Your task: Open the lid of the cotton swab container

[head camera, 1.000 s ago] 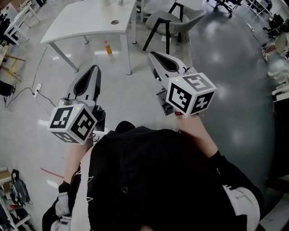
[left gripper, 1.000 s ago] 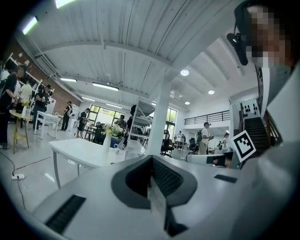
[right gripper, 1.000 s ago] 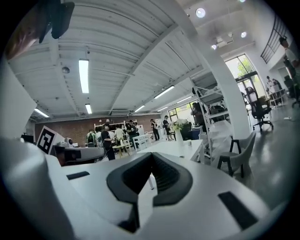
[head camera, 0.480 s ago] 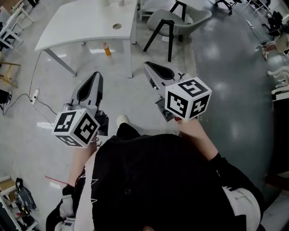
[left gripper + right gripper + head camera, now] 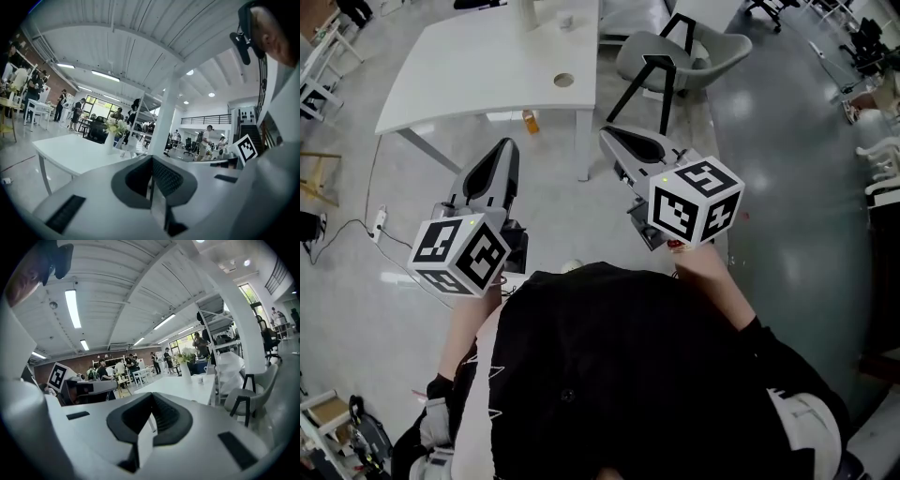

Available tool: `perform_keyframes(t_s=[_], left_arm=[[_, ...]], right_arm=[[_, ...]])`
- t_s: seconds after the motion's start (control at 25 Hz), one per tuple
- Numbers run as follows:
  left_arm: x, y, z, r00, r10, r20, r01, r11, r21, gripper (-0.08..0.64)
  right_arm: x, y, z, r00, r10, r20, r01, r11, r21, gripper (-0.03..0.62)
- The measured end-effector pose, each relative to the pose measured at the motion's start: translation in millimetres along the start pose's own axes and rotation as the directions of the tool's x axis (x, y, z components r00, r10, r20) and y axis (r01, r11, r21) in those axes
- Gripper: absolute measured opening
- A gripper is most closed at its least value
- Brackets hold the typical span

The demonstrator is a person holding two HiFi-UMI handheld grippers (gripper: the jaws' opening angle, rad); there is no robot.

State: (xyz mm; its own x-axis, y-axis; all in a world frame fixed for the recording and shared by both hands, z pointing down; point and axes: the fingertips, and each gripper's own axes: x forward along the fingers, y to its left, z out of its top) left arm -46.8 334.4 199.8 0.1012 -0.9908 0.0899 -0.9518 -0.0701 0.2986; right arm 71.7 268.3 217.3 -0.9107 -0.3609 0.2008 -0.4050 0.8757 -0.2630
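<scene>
Grippers first: the left gripper (image 5: 508,148) and the right gripper (image 5: 607,134) are both clamped fully shut with nothing between the jaws, as their own views show pretty clearly. The person holds them side by side out in front of the chest, pointing roughly toward a white table (image 5: 478,66), and neither one is touching anything.

On the far part of that table there's a white vase (image 5: 110,140) with flowers. Just beside it sits a small clear container (image 5: 129,142), which I'd guess is the cotton swab container, though it's too small to be sure, and I can't tell if the lid is on. It's well away from both grippers.

An orange bottle (image 5: 530,121) stands on the floor under the table edge. A grey chair (image 5: 675,52) with black legs sits right of the table.
</scene>
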Motion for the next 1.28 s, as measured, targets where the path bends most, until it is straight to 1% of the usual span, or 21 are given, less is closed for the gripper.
perform_keyframes(t_s=[0.16, 0.32, 0.56, 0.72, 0.96, 1.28], left_arm=[[14, 28, 17, 0.999, -0.023, 0.024, 0.023, 1.000, 0.017, 0.011], [29, 58, 22, 0.999, -0.004, 0.052, 0.004, 1.000, 0.009, 0.011], [48, 68, -6, 0.999, -0.033, -0.015, 0.032, 0.998, -0.046, 0.011], [59, 75, -22, 0.999, -0.030, -0.043, 0.027, 0.998, -0.061, 0.011], [112, 110, -6, 0.998, 0.002, -0.061, -0.007, 0.997, -0.075, 0.011], [179, 127, 13, 0.998, 0.048, -0.045, -0.051, 0.997, -0.065, 0.011]], right_arm=[[21, -4, 13, 0.999, -0.029, 0.034, 0.029, 1.000, -0.004, 0.005], [43, -6, 7, 0.999, -0.034, 0.015, 0.034, 0.999, 0.014, 0.005], [59, -20, -7, 0.998, -0.059, -0.008, 0.059, 0.994, 0.095, 0.005], [70, -33, -18, 0.999, -0.046, -0.024, 0.049, 0.993, 0.109, 0.005], [123, -71, -2, 0.998, -0.016, -0.066, 0.024, 0.993, 0.112, 0.005], [159, -135, 25, 0.996, 0.016, -0.084, -0.008, 0.995, 0.096, 0.005]])
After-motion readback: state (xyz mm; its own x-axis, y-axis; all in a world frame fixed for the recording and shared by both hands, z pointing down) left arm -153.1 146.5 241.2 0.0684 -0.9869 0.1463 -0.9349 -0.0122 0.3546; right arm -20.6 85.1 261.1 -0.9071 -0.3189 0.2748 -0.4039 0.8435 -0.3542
